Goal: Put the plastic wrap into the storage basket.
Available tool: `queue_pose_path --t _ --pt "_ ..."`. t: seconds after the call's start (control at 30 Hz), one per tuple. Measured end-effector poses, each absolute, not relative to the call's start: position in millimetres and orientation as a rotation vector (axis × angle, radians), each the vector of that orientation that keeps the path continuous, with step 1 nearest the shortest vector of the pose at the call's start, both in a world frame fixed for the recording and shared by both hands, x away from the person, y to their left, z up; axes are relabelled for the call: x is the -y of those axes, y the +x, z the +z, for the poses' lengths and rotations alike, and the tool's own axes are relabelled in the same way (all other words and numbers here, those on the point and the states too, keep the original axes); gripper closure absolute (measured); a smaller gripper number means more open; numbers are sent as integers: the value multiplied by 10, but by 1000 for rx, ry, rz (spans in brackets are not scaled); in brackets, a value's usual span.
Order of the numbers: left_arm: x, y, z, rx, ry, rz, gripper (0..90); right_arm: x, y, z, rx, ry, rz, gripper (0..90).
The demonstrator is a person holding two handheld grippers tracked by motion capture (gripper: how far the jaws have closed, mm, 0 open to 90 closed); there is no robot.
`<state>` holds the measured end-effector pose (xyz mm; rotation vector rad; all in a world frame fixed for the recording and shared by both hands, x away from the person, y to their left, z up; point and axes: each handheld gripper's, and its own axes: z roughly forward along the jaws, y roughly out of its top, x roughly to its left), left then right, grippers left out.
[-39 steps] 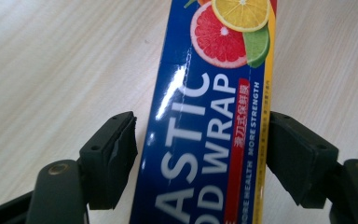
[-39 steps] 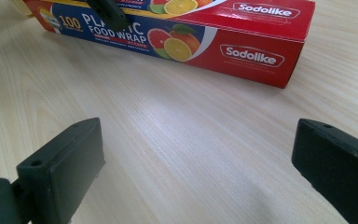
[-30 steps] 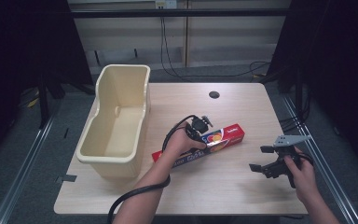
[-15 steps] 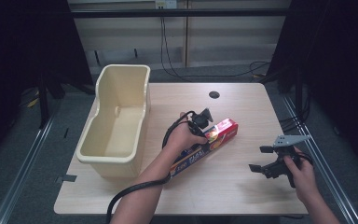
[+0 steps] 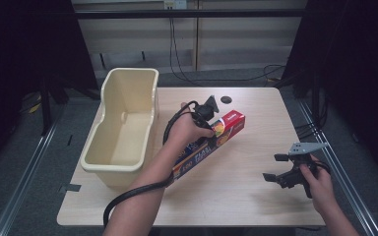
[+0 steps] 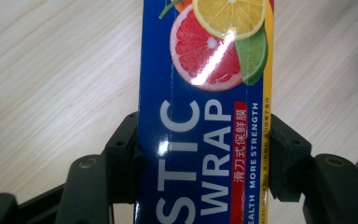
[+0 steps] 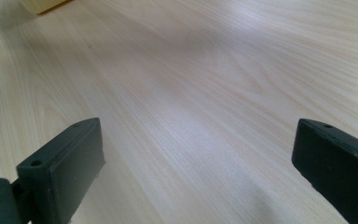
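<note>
Both jaws of the left claw pinch the plastic wrap box between them.

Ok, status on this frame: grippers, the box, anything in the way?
Left gripper shut on plastic wrap box, beside cream bin. Right gripper open, empty, low over table. Nothing in the way.

Bare table between both claws, open to pass; tall bin walls the left edge

Blue citrus-printed wrap box, cream bin, pale wood table
</note>
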<state>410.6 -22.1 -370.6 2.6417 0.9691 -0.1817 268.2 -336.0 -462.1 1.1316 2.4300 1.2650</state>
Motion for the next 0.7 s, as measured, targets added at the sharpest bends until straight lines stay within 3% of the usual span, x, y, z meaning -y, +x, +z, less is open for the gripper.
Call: queue_pose_path --t 0.7 --pt "-356 4111 -3060 -1140 2534 -161 403 3346 2671 -4597 -2413 1120 1278 21"
